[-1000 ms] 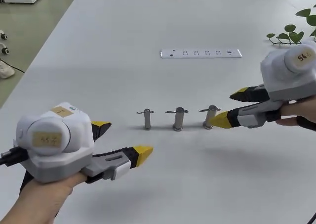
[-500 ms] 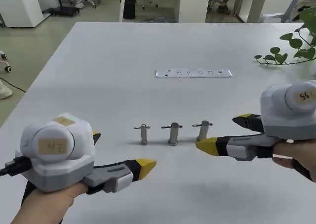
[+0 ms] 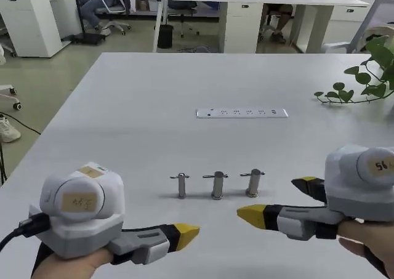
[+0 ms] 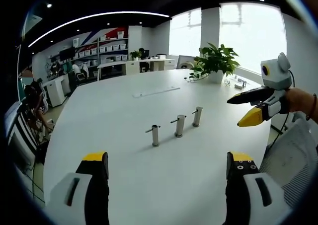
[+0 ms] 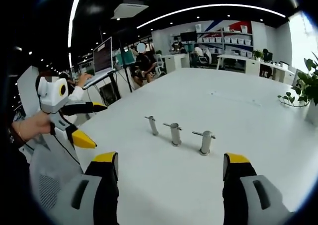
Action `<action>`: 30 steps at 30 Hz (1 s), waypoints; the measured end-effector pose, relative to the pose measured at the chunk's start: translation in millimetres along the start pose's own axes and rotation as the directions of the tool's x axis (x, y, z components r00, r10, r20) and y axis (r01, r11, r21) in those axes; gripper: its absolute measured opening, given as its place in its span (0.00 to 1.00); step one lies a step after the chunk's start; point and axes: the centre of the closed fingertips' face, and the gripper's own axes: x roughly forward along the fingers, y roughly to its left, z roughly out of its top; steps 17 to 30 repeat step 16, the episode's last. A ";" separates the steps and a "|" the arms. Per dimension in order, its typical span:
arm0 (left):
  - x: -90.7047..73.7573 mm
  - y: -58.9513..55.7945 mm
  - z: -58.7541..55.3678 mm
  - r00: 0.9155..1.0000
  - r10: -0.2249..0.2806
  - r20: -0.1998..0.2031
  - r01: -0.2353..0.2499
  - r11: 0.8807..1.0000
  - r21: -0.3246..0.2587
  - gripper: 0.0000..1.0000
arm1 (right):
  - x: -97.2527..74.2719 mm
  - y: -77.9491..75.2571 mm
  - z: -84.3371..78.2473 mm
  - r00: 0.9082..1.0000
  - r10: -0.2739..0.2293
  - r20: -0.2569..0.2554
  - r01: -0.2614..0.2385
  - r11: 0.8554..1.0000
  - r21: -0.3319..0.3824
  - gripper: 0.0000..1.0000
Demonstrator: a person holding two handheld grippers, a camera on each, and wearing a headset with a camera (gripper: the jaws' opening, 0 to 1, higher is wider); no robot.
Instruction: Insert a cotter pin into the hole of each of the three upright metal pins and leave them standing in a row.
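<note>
Now well clear of the right-hand metal pin [image 3: 254, 184], close beside it a second ago: right gripper [image 5: 171, 158], fingers released and empty. Likewise left gripper [image 4: 167, 158]. On the table [image 3: 154, 106], all three metal pins upright in a row, cotter pin [image 5: 196, 133] through each. Looks finished.

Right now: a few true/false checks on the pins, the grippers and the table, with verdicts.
1. The three metal pins stand upright in a row. True.
2. The right gripper is shut on the nearest pin. False: it is open and apart from the pins.
3. A power strip lies on the table beyond the pins. True.
4. The left gripper holds one of the pins. False: its fingers are spread and empty.
</note>
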 end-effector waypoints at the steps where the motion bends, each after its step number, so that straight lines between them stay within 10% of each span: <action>1: -0.3 0.2 0.4 1.000 0.003 0.004 -0.003 1.000 -0.006 0.99 | -0.1 -1.5 -0.4 1.000 -0.006 -0.003 0.006 1.000 -0.002 0.85; 30: 2.7 6.7 5.5 1.000 0.023 0.013 -0.023 1.000 -0.003 0.96 | -0.9 -4.7 -6.6 0.999 -0.034 0.006 0.034 0.999 0.005 0.81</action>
